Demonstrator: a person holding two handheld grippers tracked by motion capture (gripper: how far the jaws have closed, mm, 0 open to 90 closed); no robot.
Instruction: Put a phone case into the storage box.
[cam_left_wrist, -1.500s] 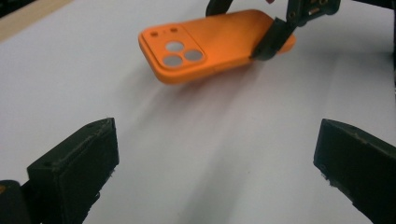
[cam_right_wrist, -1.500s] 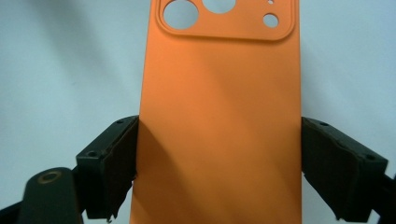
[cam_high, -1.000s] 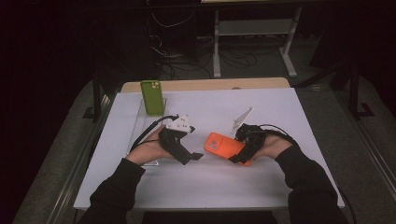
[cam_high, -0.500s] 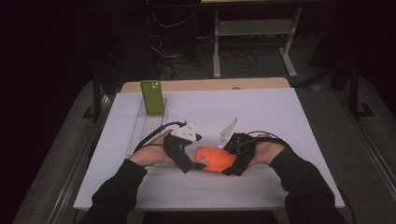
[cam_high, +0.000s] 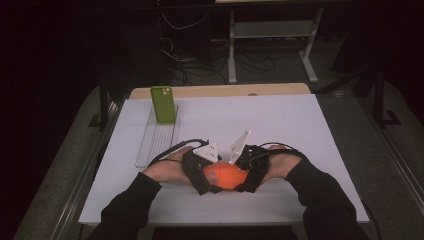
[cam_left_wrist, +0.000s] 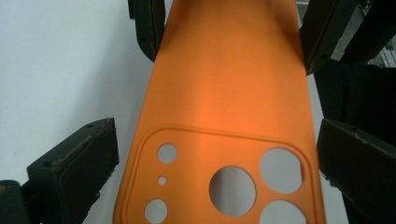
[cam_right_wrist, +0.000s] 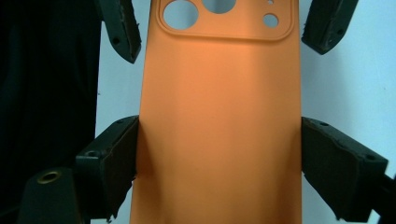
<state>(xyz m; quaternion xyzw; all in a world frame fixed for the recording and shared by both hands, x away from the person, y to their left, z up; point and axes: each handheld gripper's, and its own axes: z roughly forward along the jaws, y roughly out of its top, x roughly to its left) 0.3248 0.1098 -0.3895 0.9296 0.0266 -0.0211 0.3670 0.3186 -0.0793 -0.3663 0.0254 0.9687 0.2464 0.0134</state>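
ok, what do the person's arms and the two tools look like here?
Both forearms wear long black sleeves, with hands bare. The left tool and the right tool are black-bodied, each topped by a pale grey three-cornered plate and trailing a thin black cable. Up close, the jaws carry blocky black pads with small screw holes and slightly frayed edges.

We look down and forward from above the near table edge (cam_high: 280, 107), each gripper view close up along its jaws from opposite ends, all sharing the orange phone case (cam_high: 226, 176).
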